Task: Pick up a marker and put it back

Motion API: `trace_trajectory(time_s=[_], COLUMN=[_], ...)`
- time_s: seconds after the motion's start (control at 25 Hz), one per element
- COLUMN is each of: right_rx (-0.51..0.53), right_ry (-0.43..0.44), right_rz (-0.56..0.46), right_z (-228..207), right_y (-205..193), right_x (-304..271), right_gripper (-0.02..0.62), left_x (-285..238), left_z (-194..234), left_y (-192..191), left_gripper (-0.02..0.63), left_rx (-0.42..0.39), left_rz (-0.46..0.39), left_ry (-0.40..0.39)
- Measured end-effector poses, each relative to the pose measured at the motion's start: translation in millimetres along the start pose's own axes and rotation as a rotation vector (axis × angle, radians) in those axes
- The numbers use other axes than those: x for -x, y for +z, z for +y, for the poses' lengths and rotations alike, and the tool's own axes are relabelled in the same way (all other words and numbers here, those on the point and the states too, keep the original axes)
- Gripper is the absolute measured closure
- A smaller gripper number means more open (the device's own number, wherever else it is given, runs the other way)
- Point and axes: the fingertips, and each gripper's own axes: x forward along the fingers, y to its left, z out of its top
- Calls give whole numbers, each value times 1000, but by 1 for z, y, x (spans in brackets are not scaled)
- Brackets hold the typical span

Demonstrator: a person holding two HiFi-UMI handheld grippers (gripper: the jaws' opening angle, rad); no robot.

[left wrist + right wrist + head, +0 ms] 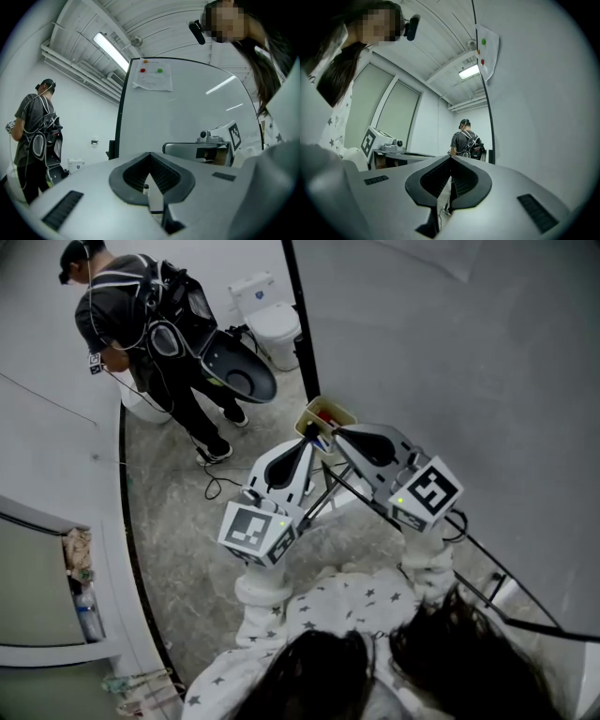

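A small tan box [330, 410] with red markers [324, 416] in it sits at the edge of the whiteboard [450, 352]. In the head view both grippers point at it side by side. My left gripper [310, 434] has its tips just below the box, with a dark and blue bit beside them; I cannot tell what that is. In the left gripper view its jaws [150, 155] meet at the tips, and a small dark-capped pale piece shows through the slit below them. My right gripper [339, 433] is shut and empty, and only floor and a cable show through its slit [451, 158].
Another person [150, 324] with a backpack rig stands at the far left, next to a white fixture [272, 320]. The whiteboard's stand legs [349, 491] cross under my grippers. A shelf with a bottle [86, 610] is at the left edge. Papers and magnets [152, 77] hang on the board.
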Motion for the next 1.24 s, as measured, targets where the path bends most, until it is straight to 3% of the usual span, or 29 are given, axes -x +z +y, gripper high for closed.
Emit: trace_trajectory(time_s=[0.76,1.24], right_rx=[-17,-15], right_ry=[45,52], right_rz=[7,-3], right_z=[-6,-7], right_y=[-15,-8], right_x=[-3,22], right_gripper=[589,589], left_x=[-7,-11], left_z=[-4,-31], left_y=[-6,-2], left_gripper=[609,609], left_rx=[-23,-41], left_rz=[24,27], left_ry=[13,11])
